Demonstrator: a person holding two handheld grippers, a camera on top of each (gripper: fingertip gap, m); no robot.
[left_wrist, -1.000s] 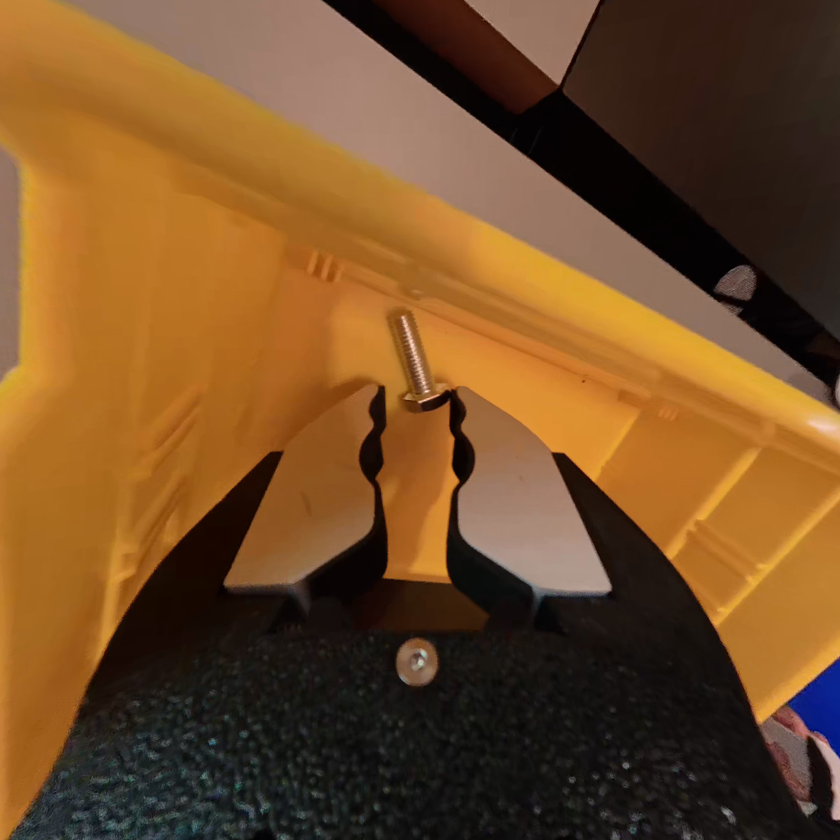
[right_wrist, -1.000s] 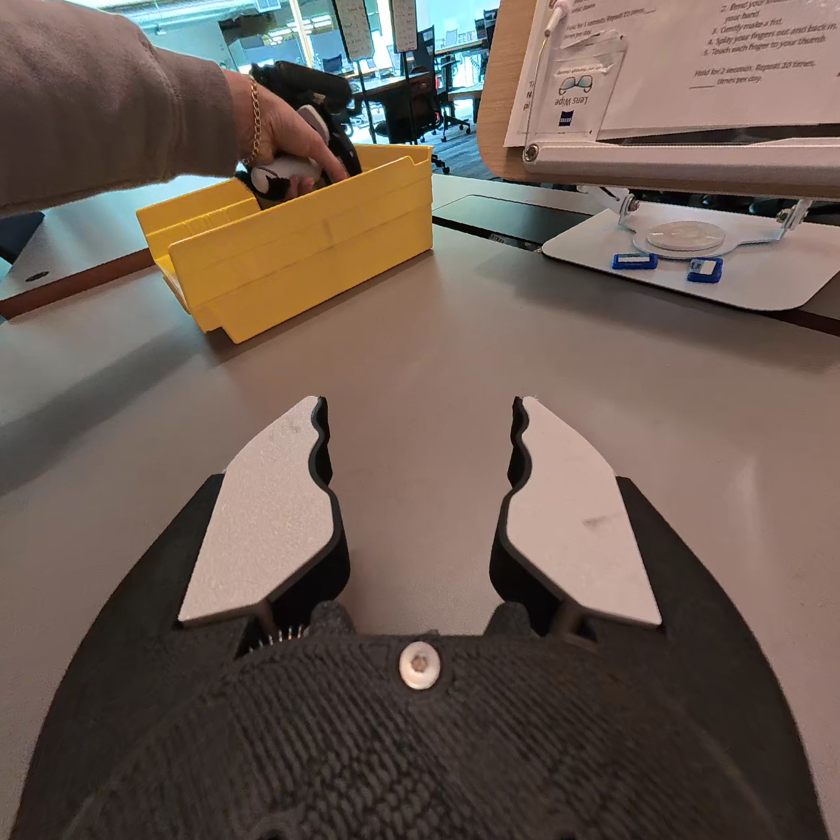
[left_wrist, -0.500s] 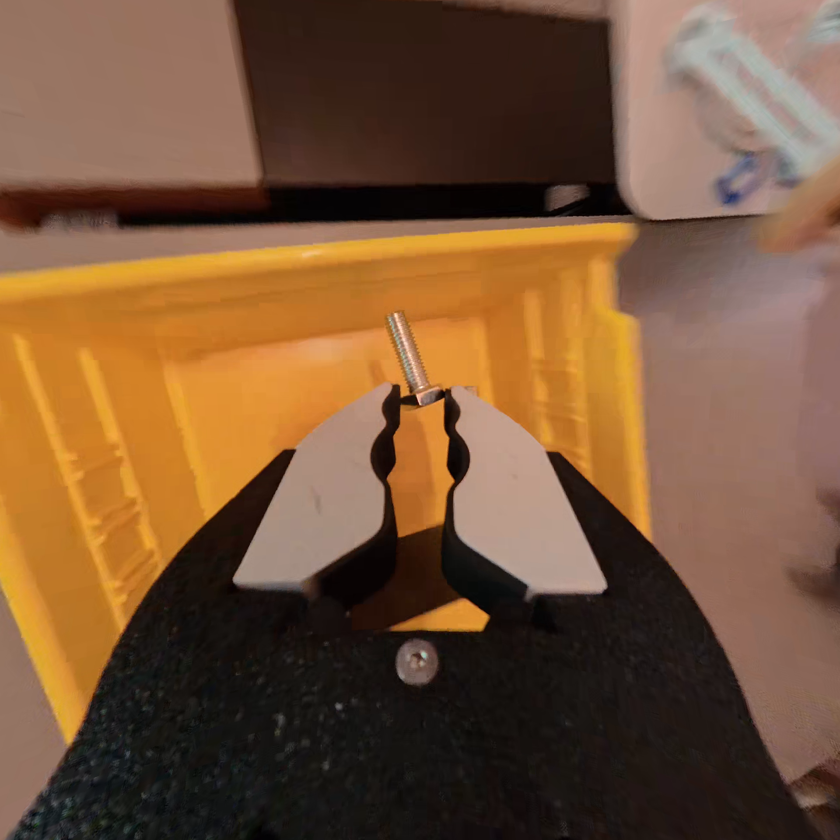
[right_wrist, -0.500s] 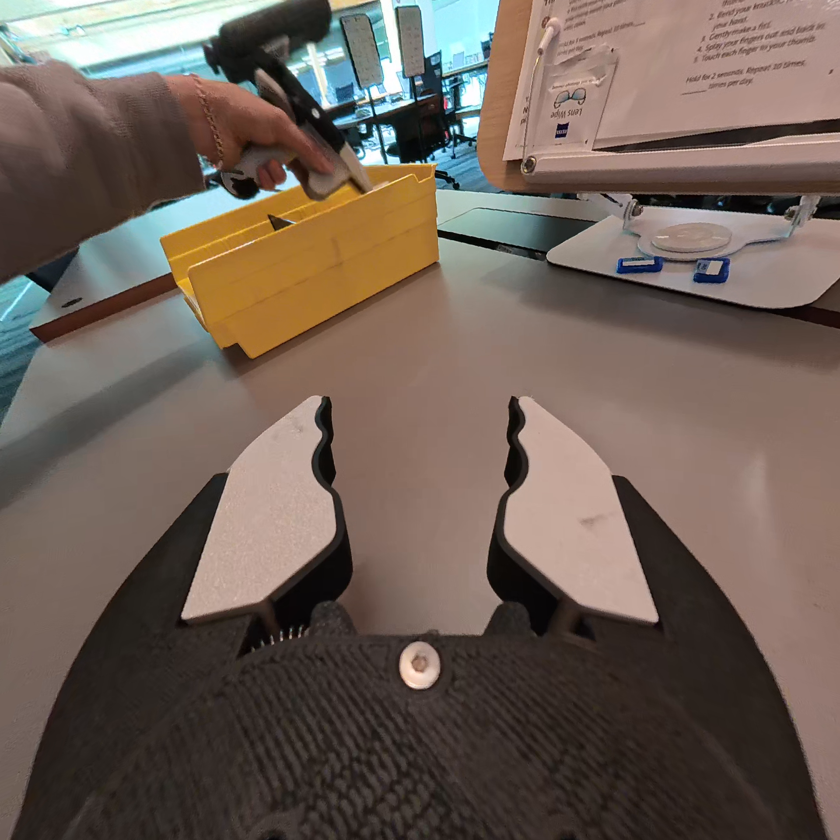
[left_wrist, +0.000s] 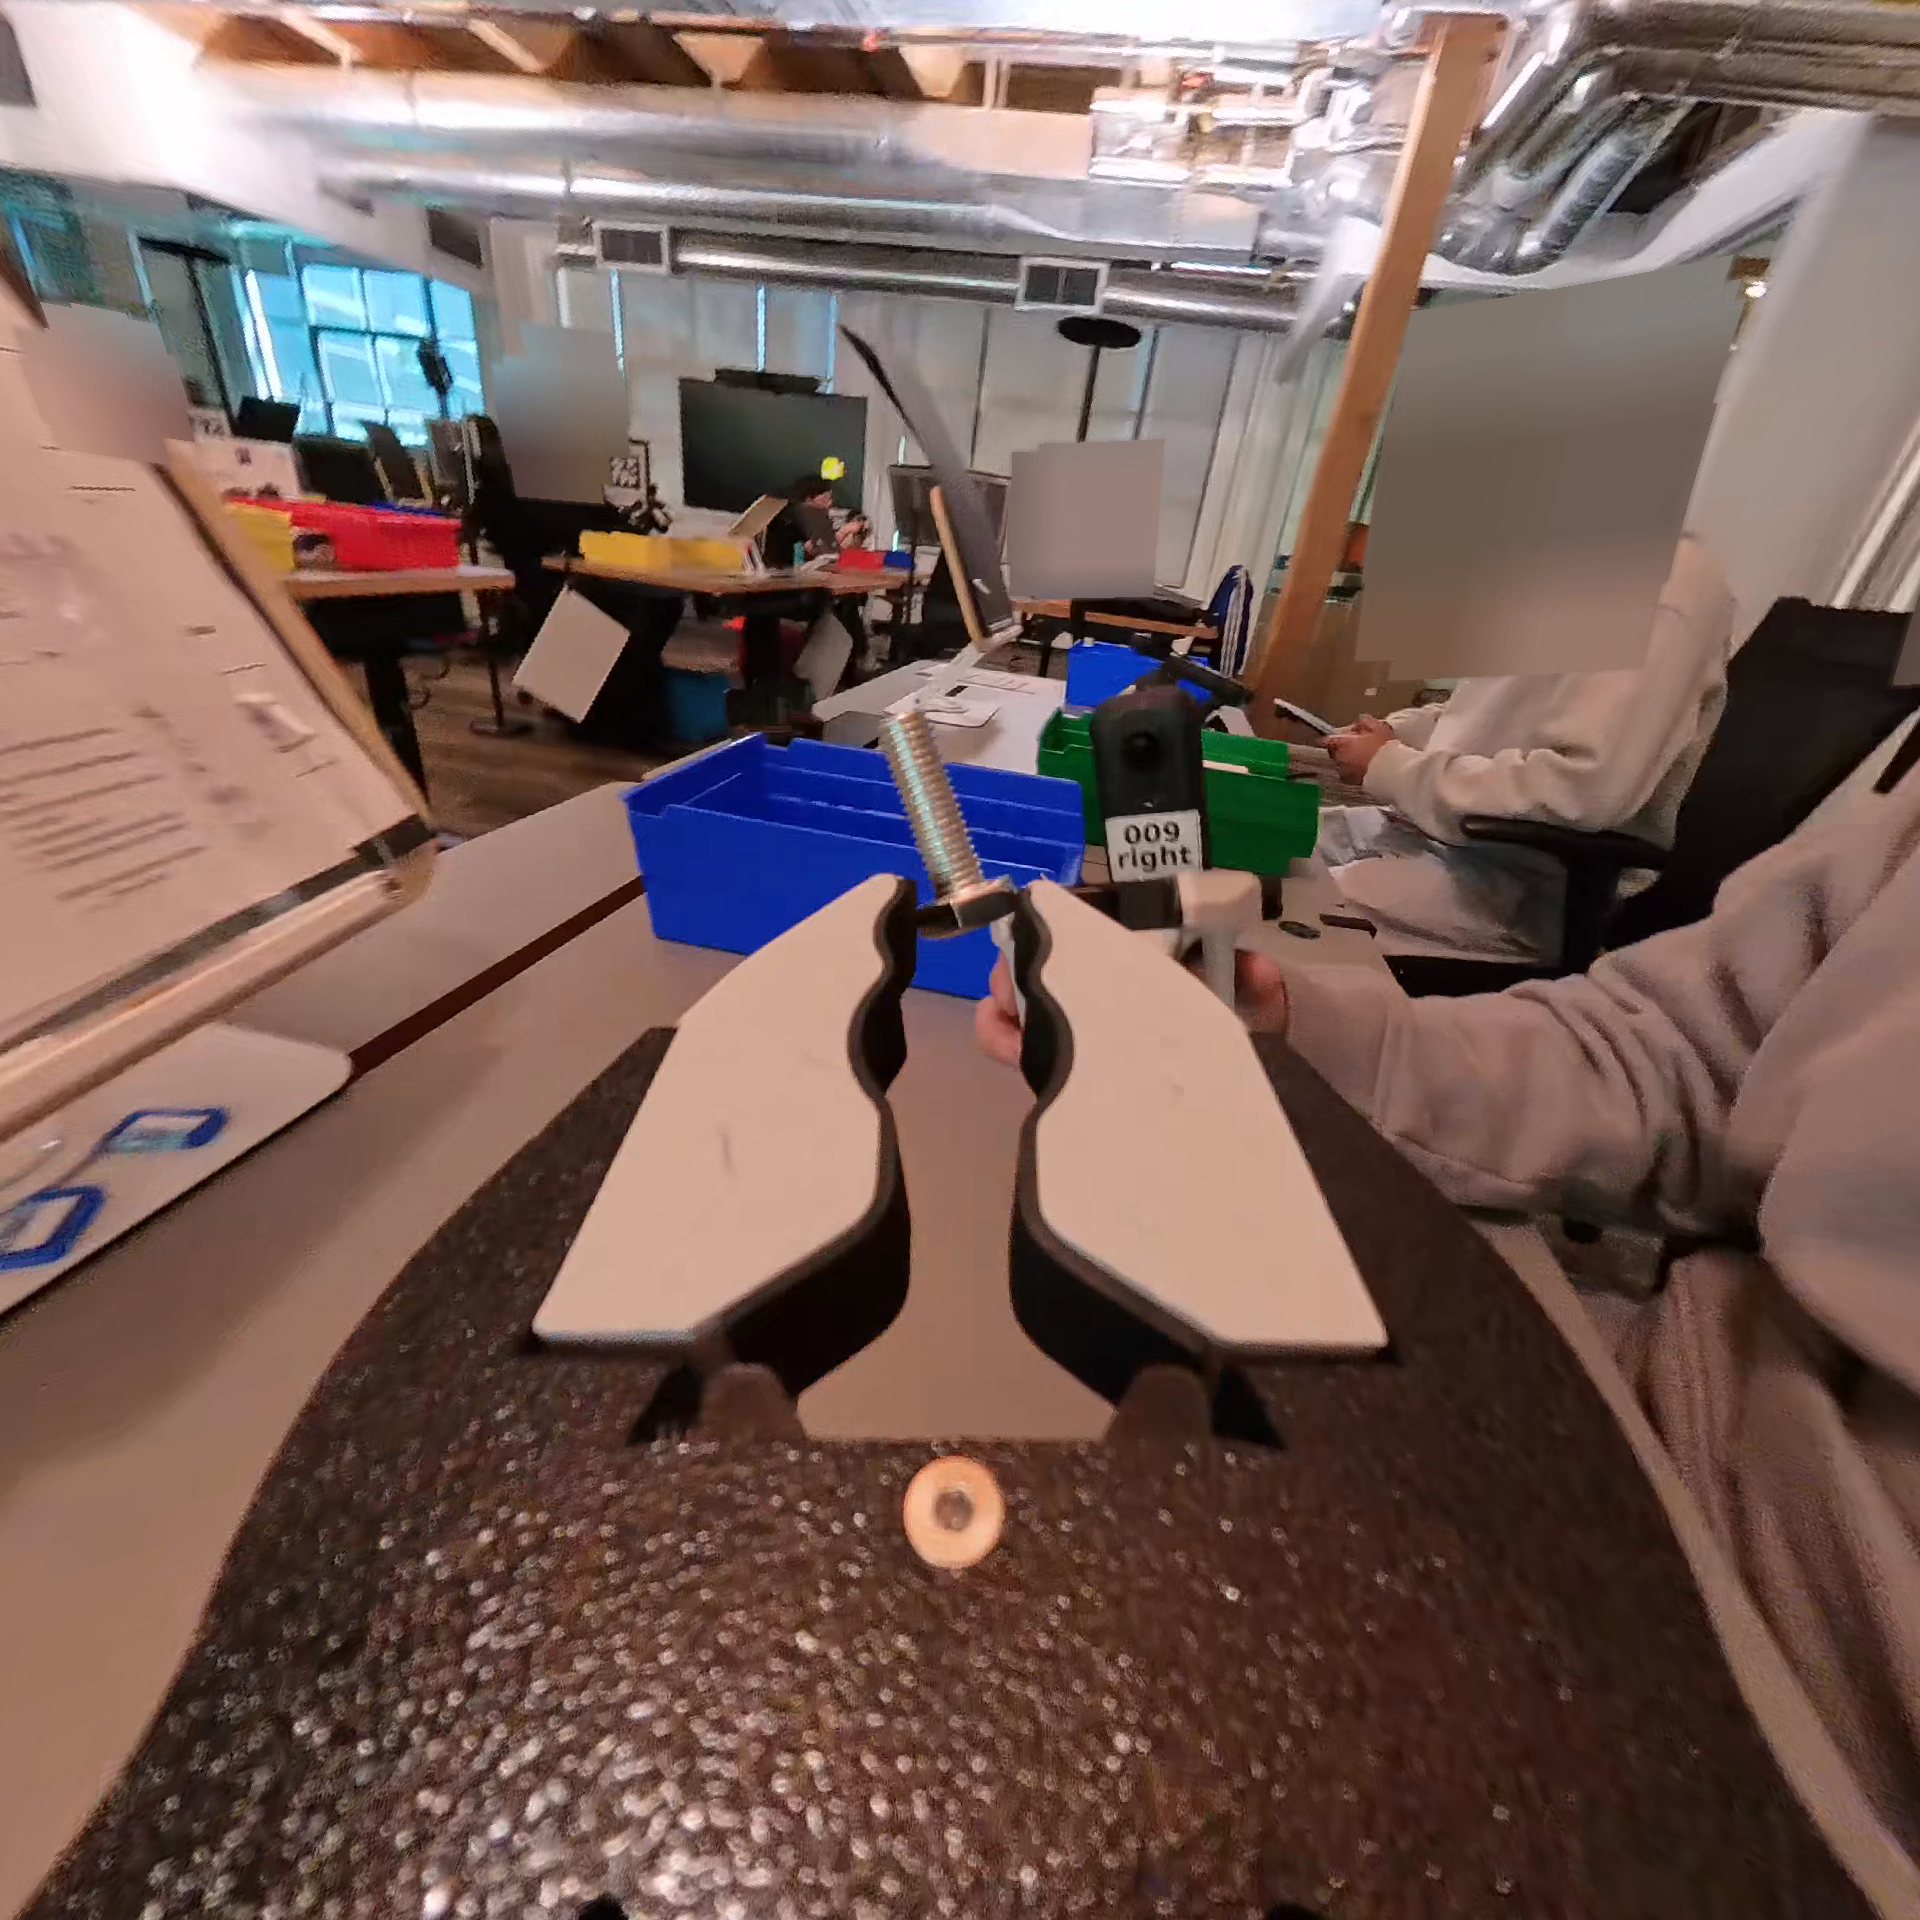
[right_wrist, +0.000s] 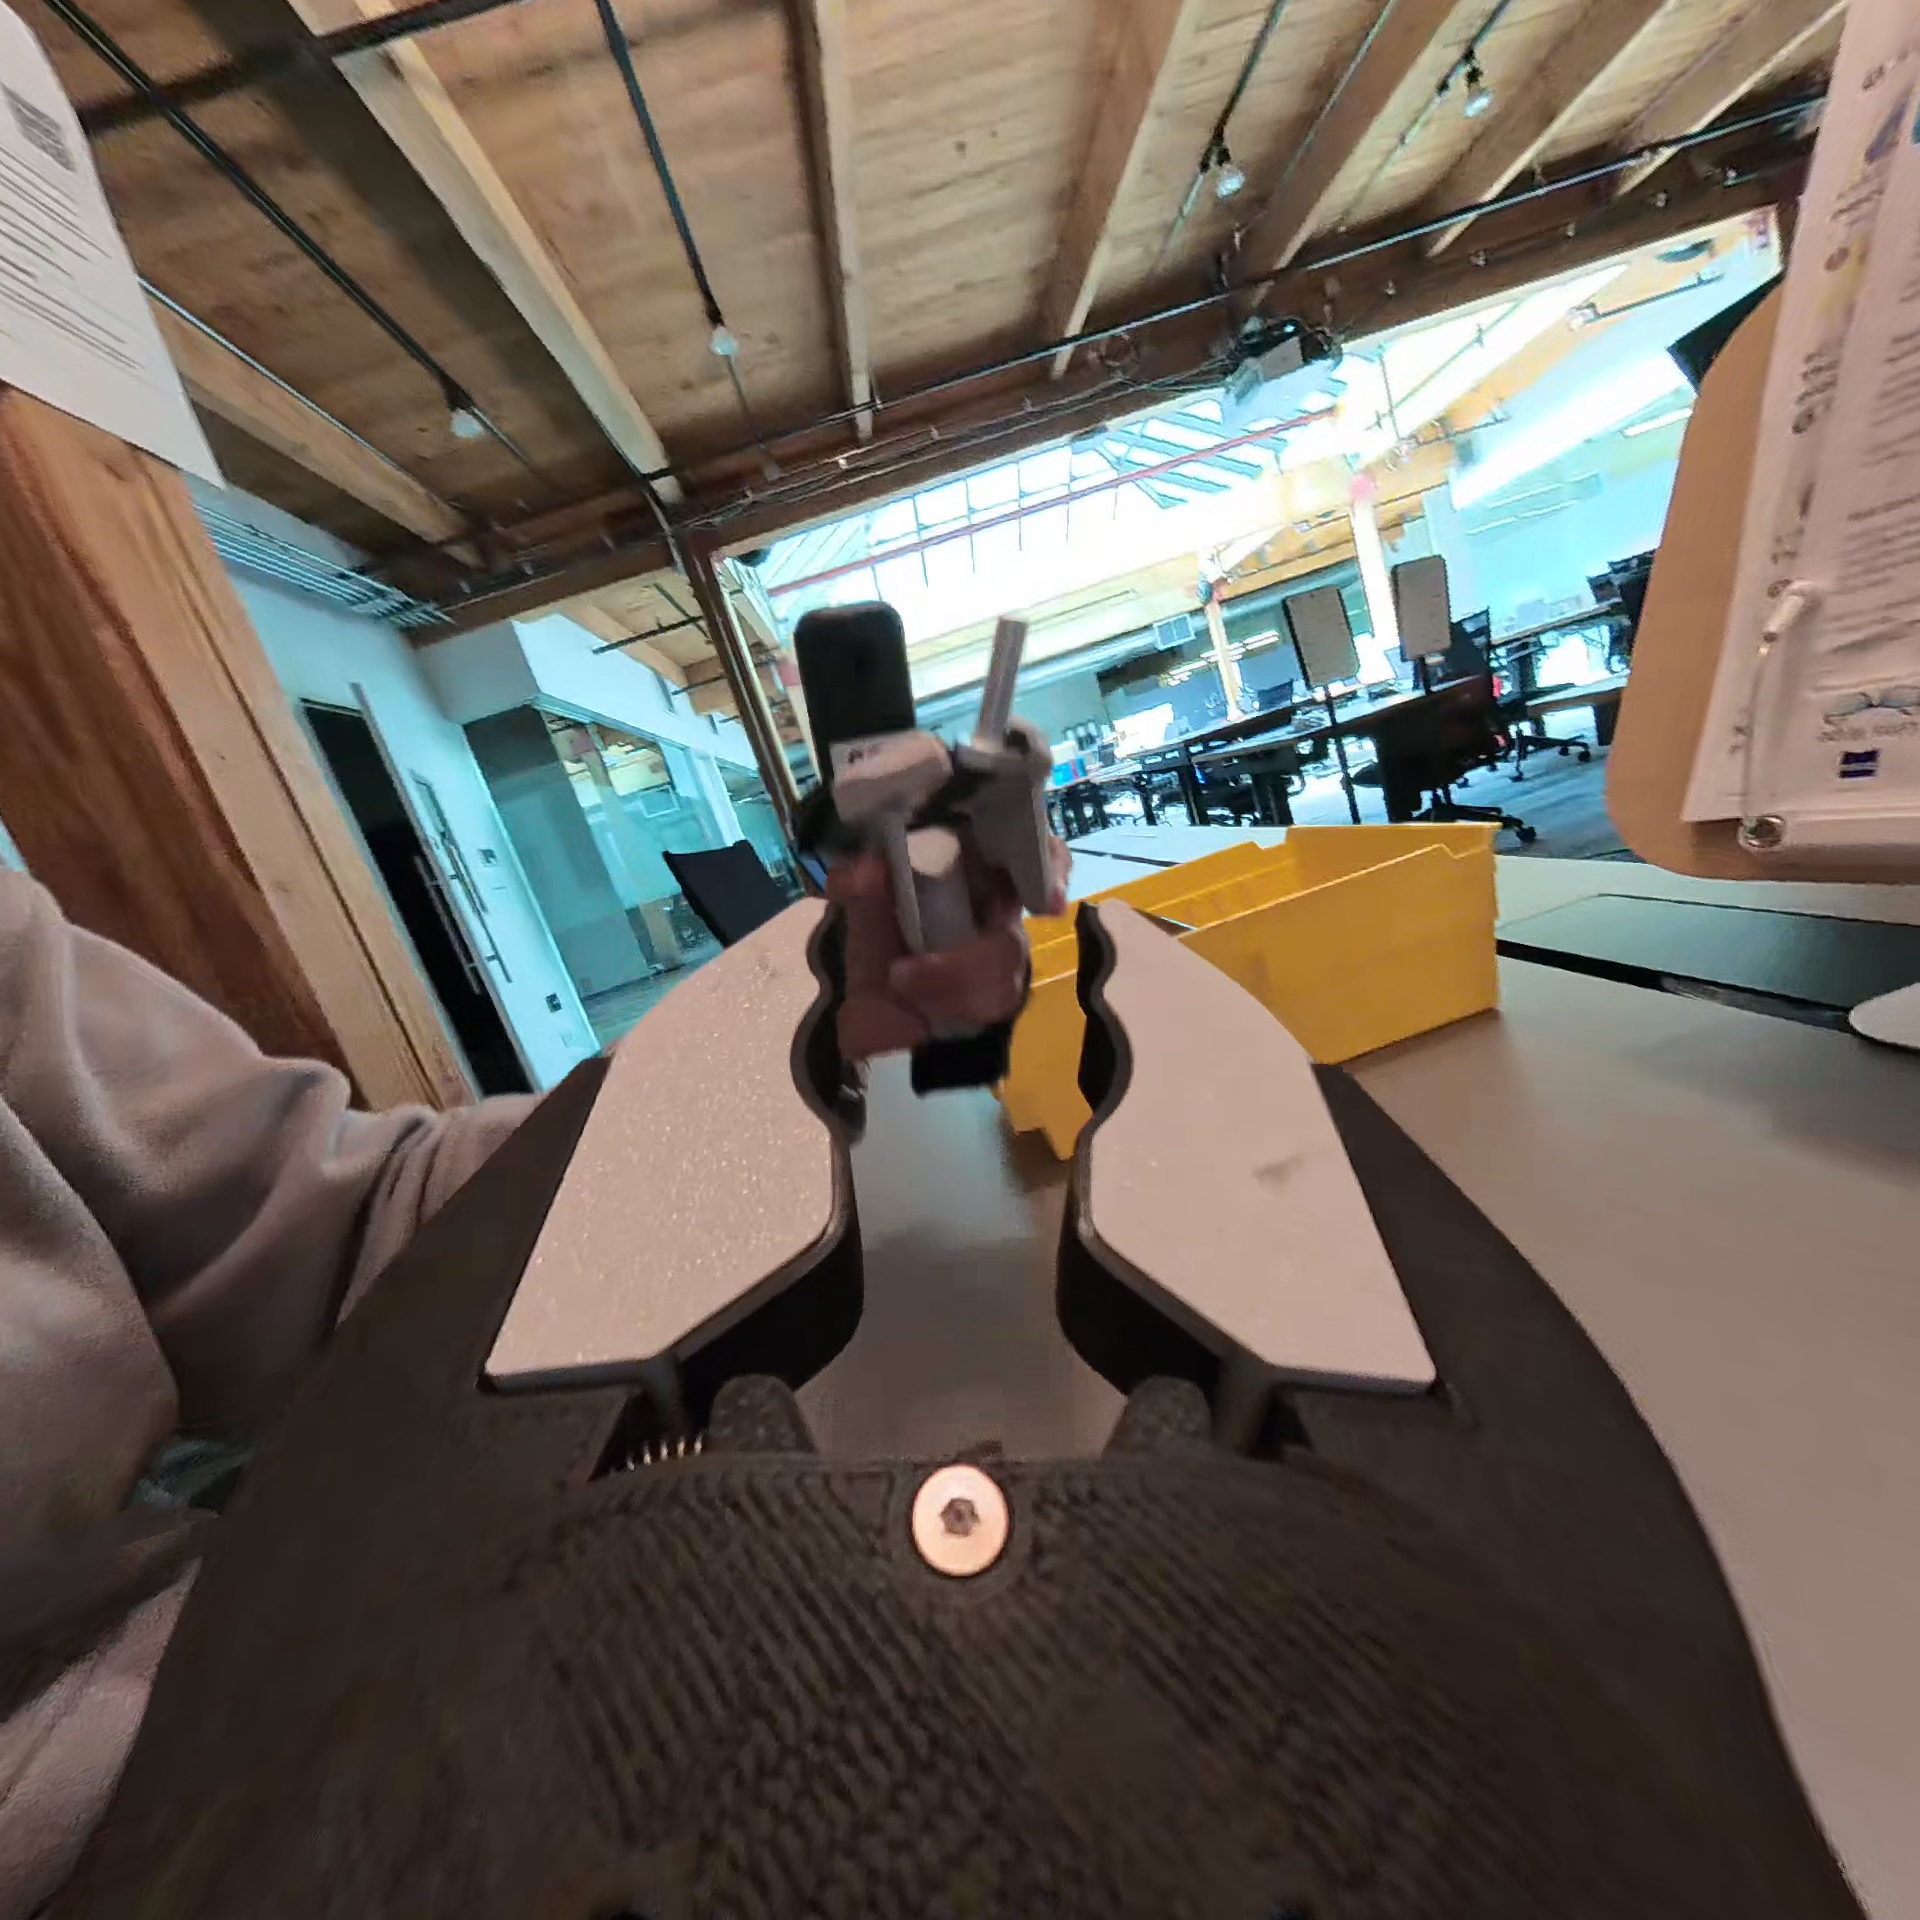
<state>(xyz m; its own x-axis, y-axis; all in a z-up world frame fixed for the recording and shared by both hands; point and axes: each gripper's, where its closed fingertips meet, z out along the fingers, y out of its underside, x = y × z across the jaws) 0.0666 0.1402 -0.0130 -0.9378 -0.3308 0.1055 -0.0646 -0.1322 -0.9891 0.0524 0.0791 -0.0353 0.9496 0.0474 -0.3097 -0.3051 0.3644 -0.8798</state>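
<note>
Bolt (left_wrist: 935, 821) now lifted clear of the yellow bin (right_wrist: 1351, 935), pinched by its head in the left tongs (left_wrist: 966, 914); right tongs (right_wrist: 951, 997) have narrowed, gripping nothing.

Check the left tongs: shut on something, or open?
Shut on a silver bolt. The left tongs clamp its hex head between both fingertips, threaded shank pointing up and away, above the grey table before the blue bin.

Left tool (left_wrist: 966, 914) clamped; right tool (right_wrist: 951, 935) parted, bare.
</note>
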